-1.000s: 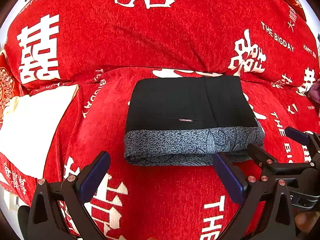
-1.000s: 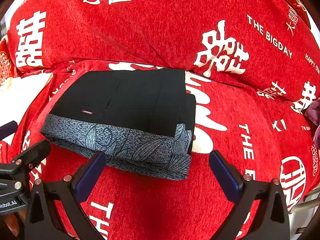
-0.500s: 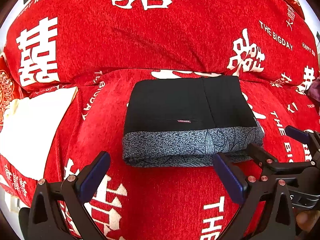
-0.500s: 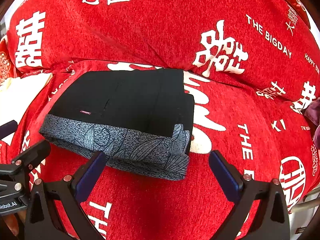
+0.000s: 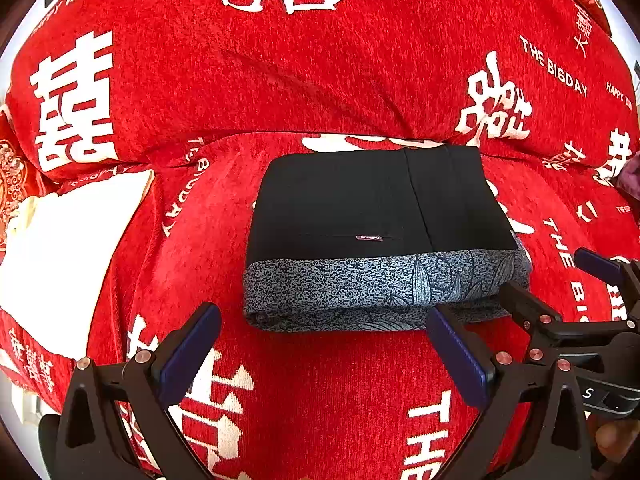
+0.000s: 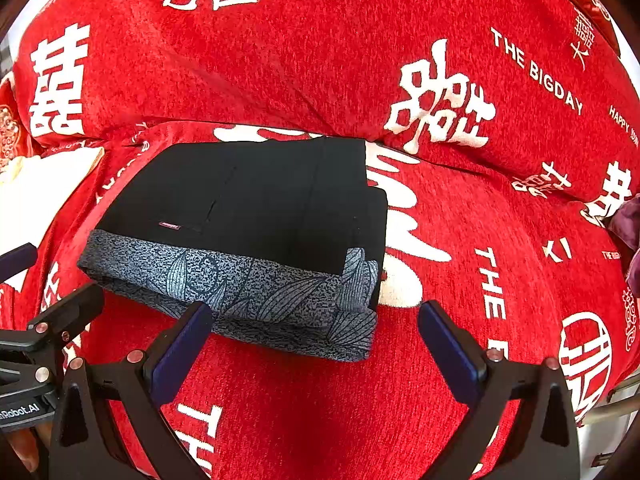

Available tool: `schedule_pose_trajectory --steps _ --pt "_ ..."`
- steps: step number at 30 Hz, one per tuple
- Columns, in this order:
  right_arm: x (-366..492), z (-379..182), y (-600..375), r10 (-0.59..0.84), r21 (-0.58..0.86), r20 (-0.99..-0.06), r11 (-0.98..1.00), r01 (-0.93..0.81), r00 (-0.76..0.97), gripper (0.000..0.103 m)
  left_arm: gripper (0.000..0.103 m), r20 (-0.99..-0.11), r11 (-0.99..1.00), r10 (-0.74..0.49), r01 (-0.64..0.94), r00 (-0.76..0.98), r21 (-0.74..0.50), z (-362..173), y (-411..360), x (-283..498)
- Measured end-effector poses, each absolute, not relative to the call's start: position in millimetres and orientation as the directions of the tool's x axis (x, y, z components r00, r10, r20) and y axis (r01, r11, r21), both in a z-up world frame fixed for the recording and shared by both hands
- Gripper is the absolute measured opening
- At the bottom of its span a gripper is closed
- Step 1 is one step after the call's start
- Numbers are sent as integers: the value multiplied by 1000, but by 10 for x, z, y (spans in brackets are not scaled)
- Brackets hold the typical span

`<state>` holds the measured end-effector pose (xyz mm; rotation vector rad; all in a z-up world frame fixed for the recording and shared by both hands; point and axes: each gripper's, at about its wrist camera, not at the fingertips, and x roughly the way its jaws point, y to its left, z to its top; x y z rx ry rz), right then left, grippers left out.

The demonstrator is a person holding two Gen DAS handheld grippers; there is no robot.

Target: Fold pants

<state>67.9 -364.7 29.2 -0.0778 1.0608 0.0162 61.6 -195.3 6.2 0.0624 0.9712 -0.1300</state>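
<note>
Black pants [image 5: 372,208] lie folded into a compact rectangle on a red sofa seat, with a grey leaf-patterned band along the near edge; the same pants [image 6: 256,216] sit left of centre in the right wrist view. My left gripper [image 5: 320,352] hovers open just in front of the grey band, holding nothing. Beside it, my right gripper [image 6: 312,344] is open too, near the bundle's front right corner. Each gripper shows at the edge of the other's view: the right gripper [image 5: 560,292] and the left gripper [image 6: 44,288].
The red sofa cover [image 5: 280,80] with white characters and lettering spans seat and backrest. A white cloth [image 5: 60,248] lies on the seat to the left. A dark purple item [image 6: 628,224] peeks in at the far right. A hand [image 5: 612,436] holds the right gripper.
Both grippers have drawn back slightly from the folded pants, which look a little lower and farther left in the views. The pants have not moved.
</note>
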Motion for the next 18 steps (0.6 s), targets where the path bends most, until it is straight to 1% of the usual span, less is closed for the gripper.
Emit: schedule_pose_trajectory --steps 8,15,18 --pt "678 282 -3653 -25 -55 -872 997 -48 489 103 103 -831 991 -75 137 551 1 43 -1967 641" --pt "681 272 -3672 -23 -52 -873 998 -46 487 103 103 -826 989 -93 145 556 -14 58 -1975 641" --pt "680 274 -3675 -23 -51 -872 998 -45 490 103 103 -824 991 -55 129 564 22 44 -1985 650"
